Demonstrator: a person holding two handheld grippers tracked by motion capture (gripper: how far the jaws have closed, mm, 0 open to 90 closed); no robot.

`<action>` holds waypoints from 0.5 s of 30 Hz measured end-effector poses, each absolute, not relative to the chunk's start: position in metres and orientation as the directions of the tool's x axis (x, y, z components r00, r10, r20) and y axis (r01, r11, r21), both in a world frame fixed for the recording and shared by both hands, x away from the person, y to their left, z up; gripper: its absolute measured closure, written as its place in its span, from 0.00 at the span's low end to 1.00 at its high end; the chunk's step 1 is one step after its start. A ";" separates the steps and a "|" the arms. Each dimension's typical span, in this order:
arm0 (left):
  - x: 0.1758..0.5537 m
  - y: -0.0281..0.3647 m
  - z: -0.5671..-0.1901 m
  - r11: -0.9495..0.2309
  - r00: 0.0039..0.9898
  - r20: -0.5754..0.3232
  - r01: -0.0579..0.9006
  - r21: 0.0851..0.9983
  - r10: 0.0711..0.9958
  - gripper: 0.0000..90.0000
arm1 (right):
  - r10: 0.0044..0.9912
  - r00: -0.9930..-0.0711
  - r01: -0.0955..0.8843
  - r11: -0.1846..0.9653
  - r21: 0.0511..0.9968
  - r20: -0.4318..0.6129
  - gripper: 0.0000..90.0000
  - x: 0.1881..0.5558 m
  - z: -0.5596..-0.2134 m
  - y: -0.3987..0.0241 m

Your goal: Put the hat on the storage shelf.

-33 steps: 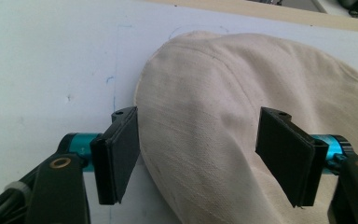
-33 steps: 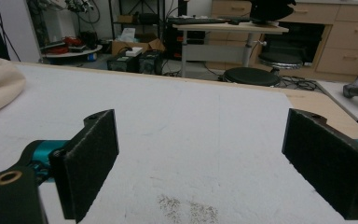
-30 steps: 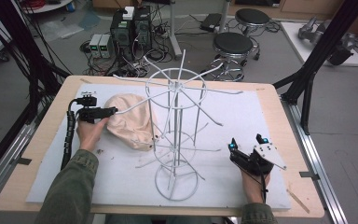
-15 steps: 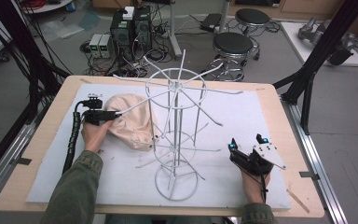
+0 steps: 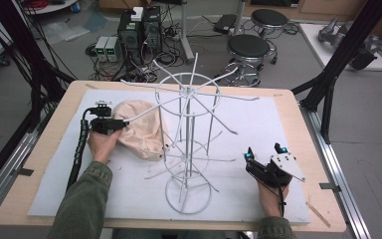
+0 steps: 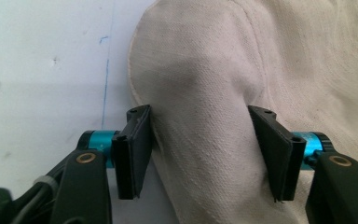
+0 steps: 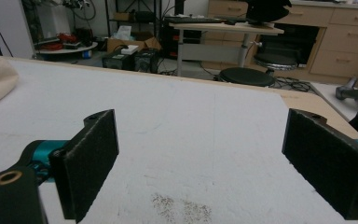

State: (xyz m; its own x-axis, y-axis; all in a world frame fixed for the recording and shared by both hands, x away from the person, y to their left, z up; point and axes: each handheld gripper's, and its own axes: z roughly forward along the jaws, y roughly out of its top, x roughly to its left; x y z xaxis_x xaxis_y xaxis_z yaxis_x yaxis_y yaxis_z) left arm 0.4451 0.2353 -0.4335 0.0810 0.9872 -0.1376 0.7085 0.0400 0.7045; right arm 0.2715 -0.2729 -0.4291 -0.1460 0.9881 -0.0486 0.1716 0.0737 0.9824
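hat: plain cream cloth
wire rack: white
mat: white, with a dark speckled patch
surface: light wood edge
left tongs: black jaws, teal joints
right tongs: black jaws, teal joints
sleeve: olive green

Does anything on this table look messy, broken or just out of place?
Mostly tidy. The cream cloth hat lies crumpled on the white mat beside the white wire rack rather than hanging on it. A small patch of dark specks dirties the mat near the right tongs.

place: lab/workshop | cues — black frame struts, computer boxes with floor cables, stools, desk, drawer cabinets
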 end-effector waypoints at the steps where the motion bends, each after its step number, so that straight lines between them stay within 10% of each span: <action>1: 0.445 0.235 -0.433 0.042 0.078 -0.138 0.708 0.705 0.987 0.48 | 0.988 -0.145 0.173 0.072 0.982 -0.047 0.11 0.271 -0.429 -0.273; 15: 0.436 0.252 -0.416 0.038 0.047 -0.089 0.642 0.766 0.995 0.87 | 0.988 -0.146 0.175 0.070 0.982 -0.045 0.11 0.271 -0.429 -0.275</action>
